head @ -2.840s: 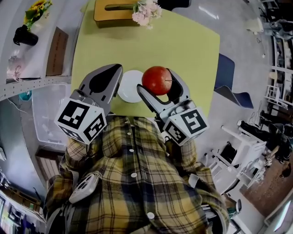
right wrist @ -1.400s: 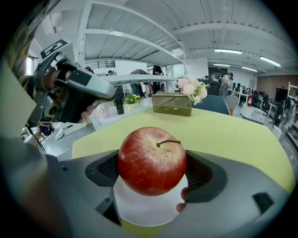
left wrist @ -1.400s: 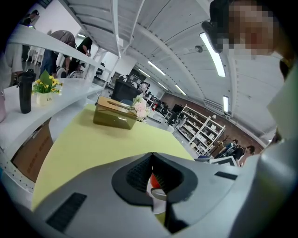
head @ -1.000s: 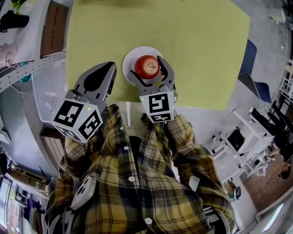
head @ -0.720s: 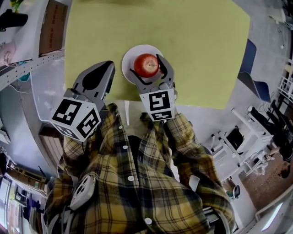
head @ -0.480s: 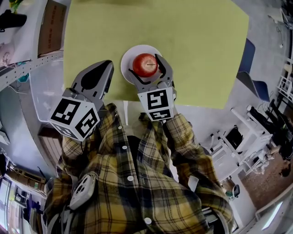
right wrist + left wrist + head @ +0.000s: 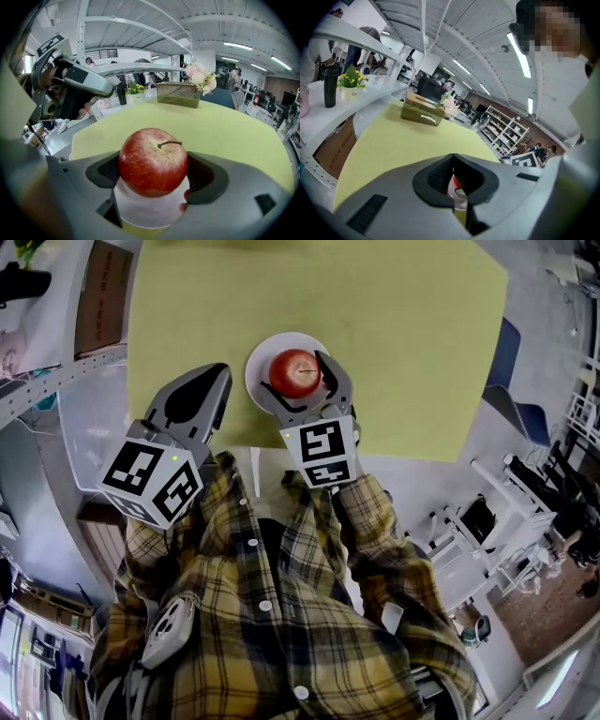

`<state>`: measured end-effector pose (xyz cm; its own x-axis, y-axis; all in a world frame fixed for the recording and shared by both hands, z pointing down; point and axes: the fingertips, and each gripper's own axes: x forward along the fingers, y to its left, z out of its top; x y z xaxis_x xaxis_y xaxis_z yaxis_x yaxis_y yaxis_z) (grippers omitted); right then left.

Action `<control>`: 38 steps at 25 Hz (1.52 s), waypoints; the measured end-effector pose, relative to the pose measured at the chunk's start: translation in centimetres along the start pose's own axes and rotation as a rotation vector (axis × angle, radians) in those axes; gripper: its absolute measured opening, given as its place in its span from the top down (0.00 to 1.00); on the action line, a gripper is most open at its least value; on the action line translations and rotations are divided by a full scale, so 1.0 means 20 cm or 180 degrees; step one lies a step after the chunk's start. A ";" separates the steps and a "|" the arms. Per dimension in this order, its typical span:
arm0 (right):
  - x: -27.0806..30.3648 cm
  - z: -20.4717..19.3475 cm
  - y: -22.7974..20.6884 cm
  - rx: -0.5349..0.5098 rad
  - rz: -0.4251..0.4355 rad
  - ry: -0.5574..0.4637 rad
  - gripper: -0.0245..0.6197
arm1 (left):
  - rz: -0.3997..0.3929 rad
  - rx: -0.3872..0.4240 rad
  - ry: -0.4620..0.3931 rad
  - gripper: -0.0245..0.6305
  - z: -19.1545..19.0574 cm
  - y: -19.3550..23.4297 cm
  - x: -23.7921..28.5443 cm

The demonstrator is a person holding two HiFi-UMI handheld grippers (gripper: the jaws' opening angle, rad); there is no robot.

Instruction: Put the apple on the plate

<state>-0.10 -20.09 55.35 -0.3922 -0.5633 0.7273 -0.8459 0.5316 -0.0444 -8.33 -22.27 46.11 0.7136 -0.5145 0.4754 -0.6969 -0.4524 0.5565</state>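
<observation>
A red apple (image 7: 296, 371) sits between the jaws of my right gripper (image 7: 298, 375), which is shut on it. The apple is directly over a small white plate (image 7: 262, 354) near the front edge of the yellow-green table (image 7: 394, 315). In the right gripper view the apple (image 7: 152, 161) fills the gap of that gripper (image 7: 154, 174), with the plate (image 7: 145, 213) just below it; I cannot tell whether they touch. My left gripper (image 7: 204, 392) is shut and holds nothing, left of the plate over the table's edge. Its view shows the left gripper (image 7: 453, 161) with jaws together.
A wooden tissue box (image 7: 421, 114) with pale flowers (image 7: 200, 77) stands at the table's far side. A white shelf with a brown box (image 7: 98, 287) and a clear plastic bin (image 7: 89, 437) lie to the left. A blue chair (image 7: 511, 371) is at the right.
The right gripper has carried the apple from high and close to me down over the plate. Over the last second it drifted slightly left. The left gripper barely moved.
</observation>
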 end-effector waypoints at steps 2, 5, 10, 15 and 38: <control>-0.01 0.01 -0.01 0.0008 0.0003 0.0017 0.36 | -0.0005 0.0003 -0.0001 0.95 0.00 -0.01 0.01; -0.02 0.01 -0.01 0.0021 0.0012 0.0036 0.36 | 0.0001 -0.0004 0.0001 0.95 0.01 -0.01 0.01; -0.01 0.02 0.00 0.0064 0.0065 0.0066 0.35 | 0.0018 -0.0013 -0.0004 0.95 0.01 0.01 0.00; -0.02 0.03 0.01 0.0068 0.0059 0.0098 0.35 | 0.0007 0.0004 -0.0017 0.95 0.03 0.02 0.01; -0.09 0.05 0.03 0.0172 -0.0007 0.0036 0.35 | -0.0078 0.0077 -0.0052 0.95 0.05 -0.03 0.01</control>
<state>-0.33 -19.34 53.29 -0.3865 -0.5570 0.7351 -0.8651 0.4953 -0.0796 -7.84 -22.80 45.06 0.7295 -0.5146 0.4506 -0.6808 -0.4824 0.5512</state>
